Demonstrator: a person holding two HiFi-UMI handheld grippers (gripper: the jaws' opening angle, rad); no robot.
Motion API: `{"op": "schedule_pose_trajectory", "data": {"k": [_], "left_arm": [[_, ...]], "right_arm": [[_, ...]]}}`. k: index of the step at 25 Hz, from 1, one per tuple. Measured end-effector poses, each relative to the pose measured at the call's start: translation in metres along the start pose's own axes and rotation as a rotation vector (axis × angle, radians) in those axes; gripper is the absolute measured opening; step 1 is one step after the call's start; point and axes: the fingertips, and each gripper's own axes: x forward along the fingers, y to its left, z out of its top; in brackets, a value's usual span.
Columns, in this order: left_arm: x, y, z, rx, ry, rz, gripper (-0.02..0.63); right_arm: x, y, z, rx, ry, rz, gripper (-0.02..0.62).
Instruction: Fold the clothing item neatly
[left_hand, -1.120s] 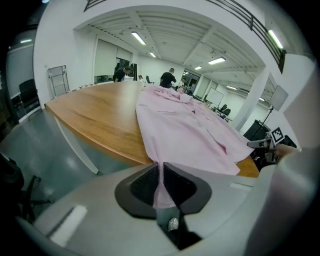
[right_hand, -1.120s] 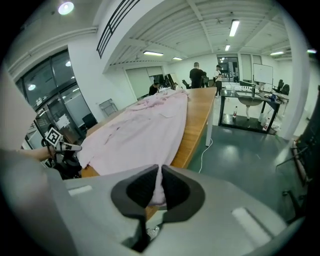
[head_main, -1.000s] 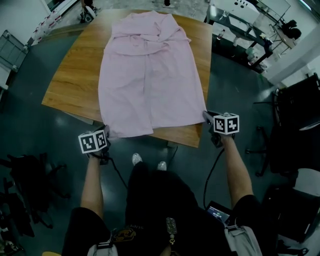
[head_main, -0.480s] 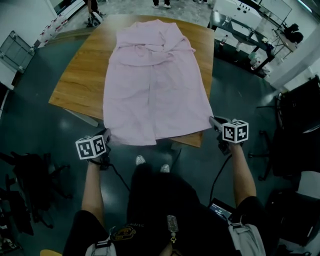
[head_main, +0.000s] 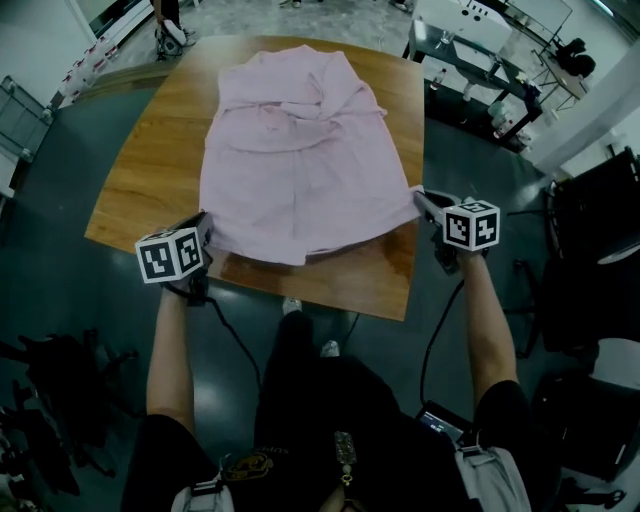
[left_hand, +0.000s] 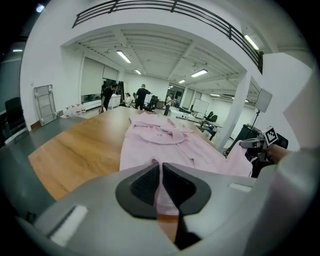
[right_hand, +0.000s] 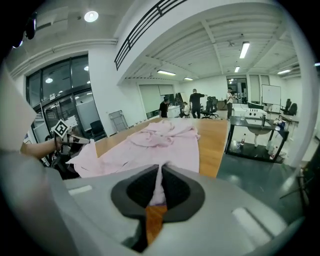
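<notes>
A pink garment (head_main: 300, 150) lies lengthwise on the wooden table (head_main: 140, 150), collar end far from me. My left gripper (head_main: 205, 224) is shut on the near left corner of its hem, and pink cloth shows pinched between its pads in the left gripper view (left_hand: 160, 175). My right gripper (head_main: 418, 196) is shut on the near right corner, with cloth caught between its pads too (right_hand: 160, 182). Both corners are lifted above the table, and the hem (head_main: 300, 250) sags between them. The garment (left_hand: 165, 142) stretches away from the jaws, as it does in the right gripper view (right_hand: 160, 140).
Bare wood (head_main: 350, 285) shows between the hem and the table's near edge. A dark bench with bottles (head_main: 480, 70) stands at the right, an office chair (head_main: 590, 230) beyond it. Black bags (head_main: 60, 380) lie on the floor at left. People (left_hand: 142, 97) stand past the table's far end.
Both grippers have risen and moved forward over the table with the hem corners. The hem no longer hangs over the near edge; bare wood now shows there.
</notes>
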Motion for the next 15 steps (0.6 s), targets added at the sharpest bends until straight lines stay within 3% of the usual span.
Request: {"op": "schedule_pose_trajectory", "data": {"k": [8,15], "left_arm": [[0.103,0.036,0.094,0.063,0.062,-0.005,0.029],[0.188,0.087,0.102,-0.004,0.176,0.011,0.029]], "right_arm": [[0.089,-0.056,0.079,0.003,0.02,-0.037,0.015],[0.177,-0.105,0.096,0.091,0.086,-0.097,0.017]]}}
